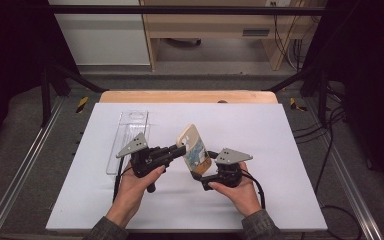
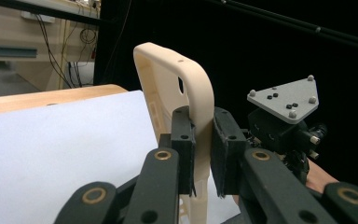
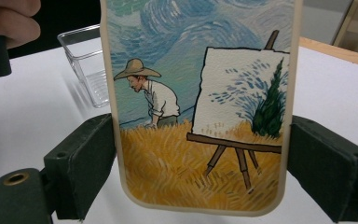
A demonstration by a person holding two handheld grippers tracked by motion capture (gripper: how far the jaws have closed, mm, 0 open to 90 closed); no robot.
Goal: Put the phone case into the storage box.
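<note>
A cream phone case (image 1: 195,145) with a painted back, a man in a straw hat beside an easel (image 3: 200,116), is held upright over the white table sheet (image 1: 280,150). My left gripper (image 1: 182,150) reaches in from the left. It is shut on the case's cream side rim (image 2: 191,84), one pad on each face of the rim. My right gripper (image 1: 203,173) holds the case's lower end from the right. In the right gripper view its pads (image 3: 91,158) press on the two long edges. The left gripper view has the right gripper (image 2: 284,112) just behind the case.
A clear plastic tray (image 1: 130,135) lies on the sheet at the left, behind my left gripper; the right gripper view has it (image 3: 86,65) at upper left. A wooden table edge (image 1: 187,96) runs along the back. Metal frame rails flank both sides.
</note>
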